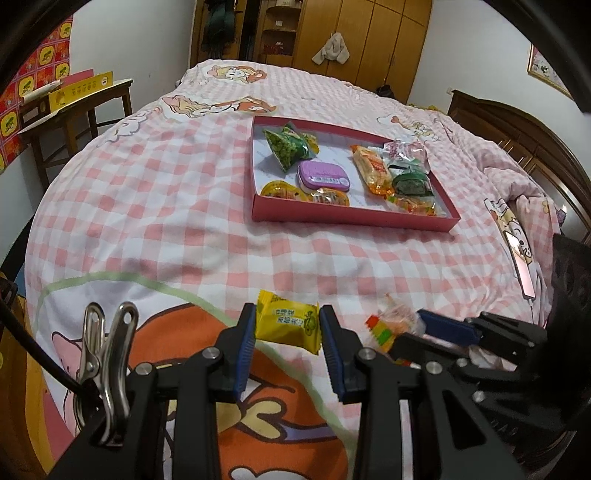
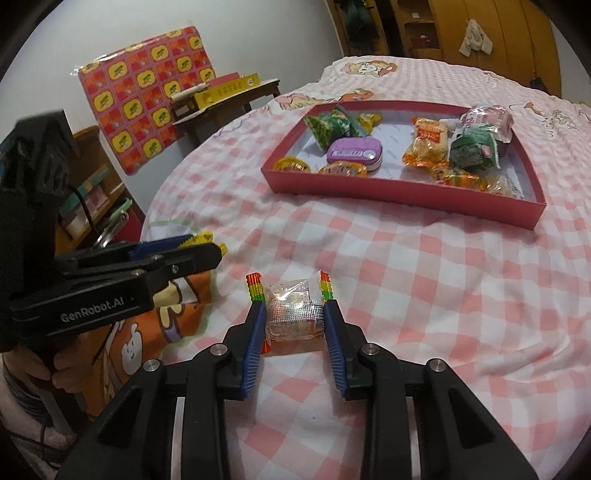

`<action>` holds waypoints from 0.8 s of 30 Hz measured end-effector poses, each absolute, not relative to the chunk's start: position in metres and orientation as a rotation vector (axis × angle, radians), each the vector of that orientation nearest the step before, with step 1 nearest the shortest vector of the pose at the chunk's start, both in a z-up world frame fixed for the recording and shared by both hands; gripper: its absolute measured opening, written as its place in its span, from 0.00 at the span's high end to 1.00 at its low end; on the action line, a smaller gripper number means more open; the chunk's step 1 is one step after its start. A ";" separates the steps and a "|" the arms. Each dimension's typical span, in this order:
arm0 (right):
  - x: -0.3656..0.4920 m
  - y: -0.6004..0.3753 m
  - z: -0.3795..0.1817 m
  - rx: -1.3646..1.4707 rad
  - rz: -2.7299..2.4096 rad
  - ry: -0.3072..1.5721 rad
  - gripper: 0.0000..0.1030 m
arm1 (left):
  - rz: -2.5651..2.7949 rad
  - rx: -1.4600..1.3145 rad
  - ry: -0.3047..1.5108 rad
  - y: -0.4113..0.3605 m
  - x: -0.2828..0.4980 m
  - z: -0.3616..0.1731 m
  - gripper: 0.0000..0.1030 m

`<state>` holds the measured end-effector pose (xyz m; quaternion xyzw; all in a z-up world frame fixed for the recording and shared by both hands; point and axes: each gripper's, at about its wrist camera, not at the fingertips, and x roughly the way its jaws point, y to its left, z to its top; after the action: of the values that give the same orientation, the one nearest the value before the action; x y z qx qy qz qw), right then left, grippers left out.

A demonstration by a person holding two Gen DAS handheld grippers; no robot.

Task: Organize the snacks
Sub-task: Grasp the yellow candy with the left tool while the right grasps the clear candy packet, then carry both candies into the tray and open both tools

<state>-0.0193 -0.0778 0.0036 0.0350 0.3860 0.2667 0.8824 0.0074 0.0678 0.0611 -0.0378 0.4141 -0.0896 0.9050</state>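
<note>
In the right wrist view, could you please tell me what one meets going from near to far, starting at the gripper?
right gripper → clear snack packet → red tray → purple tin → wardrobe

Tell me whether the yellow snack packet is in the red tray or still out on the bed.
Out. The yellow packet lies on the bedspread, between the left gripper's pads, well short of the red tray.

- A bed (image 1: pixel 207 206) under a pink-and-white checked cover with cartoon prints fills most of the room.
- White walls (image 1: pixel 476 55) all round.
- Wooden wardrobe (image 1: pixel 369 37) at the far end, a pale cloth (image 1: pixel 331 48) hanging on it.
- Dark wooden side table (image 2: pixel 225 107) beside the bed.
- Dark wooden headboard (image 1: pixel 532 147), probably, at the edge.
</note>
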 end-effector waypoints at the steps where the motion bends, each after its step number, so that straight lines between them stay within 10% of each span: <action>1: -0.018 -0.080 0.006 0.078 0.551 0.798 0.68 | -0.186 -0.077 0.857 0.068 0.008 0.061 0.65; 24: 0.028 -0.125 0.040 0.146 0.434 0.715 0.68 | -0.232 -0.097 0.821 0.040 0.075 0.088 0.66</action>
<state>0.0277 -0.1246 0.0399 0.0709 0.3468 0.2104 0.9113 0.0753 0.0396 0.0877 -0.0468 0.3979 -0.1124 0.9093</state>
